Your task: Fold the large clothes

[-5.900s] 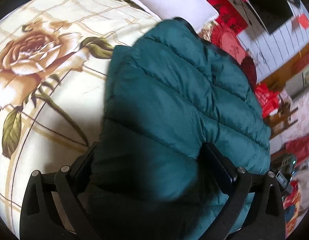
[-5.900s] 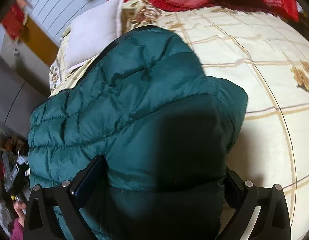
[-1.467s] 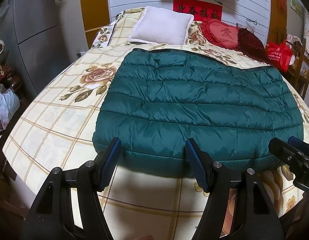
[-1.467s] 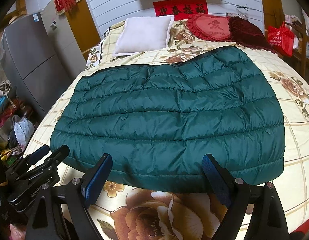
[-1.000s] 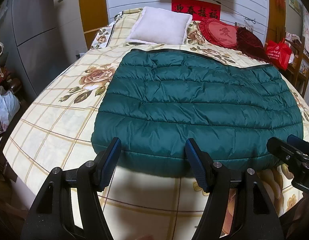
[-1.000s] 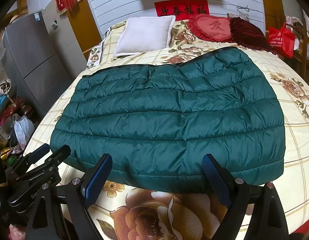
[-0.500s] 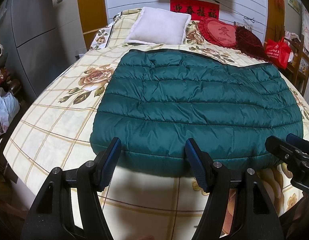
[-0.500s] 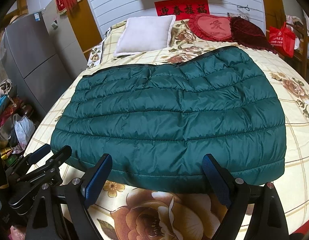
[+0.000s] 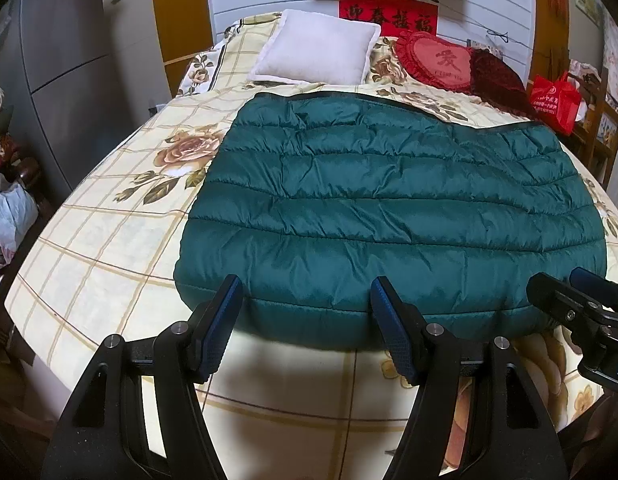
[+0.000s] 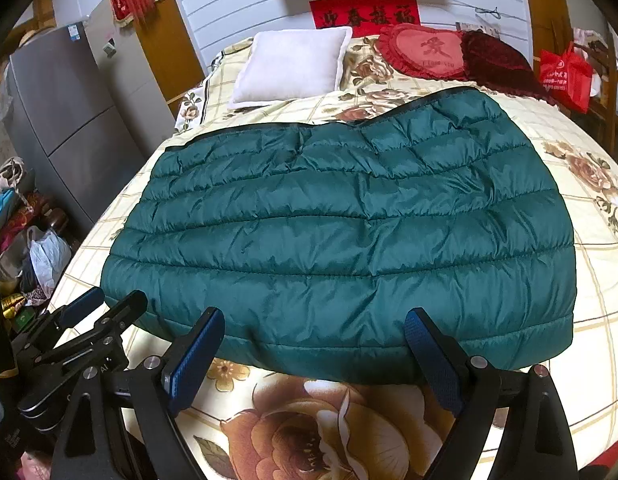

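- A dark green quilted down jacket (image 9: 389,216) is laid flat across the middle of the bed (image 9: 89,240), folded into a broad rectangle with its stitched channels running side to side.
- Its near edge is rounded and puffy and lies close to the foot of the bed; its far edge, trimmed in a dark band, stops short of the white pillow (image 9: 317,52) and the red heart cushion (image 9: 441,60).
- The left gripper (image 9: 305,300) is held wide open just in front of the near edge, towards the jacket's left side; nothing is gripped.
- The right gripper (image 10: 313,332) is likewise spread wide and empty, poised at the near edge further to the right.
- Neither pair of fingers appears to be touching the fabric, though the overlap at the edge makes this hard to settle.
- The jacket is judged to be light, soft and springy: air is trapped in the padding, so a fold is likely to puff back up unless it is pressed down.
- The shell looks smooth and shiny, so slipping between the pads is to be expected if only the outer layer is pinched.
- A hold is best taken at the thick near hem, close to each corner, with all layers caught together.
- The two corners should be lifted evenly, or the fold may skew.
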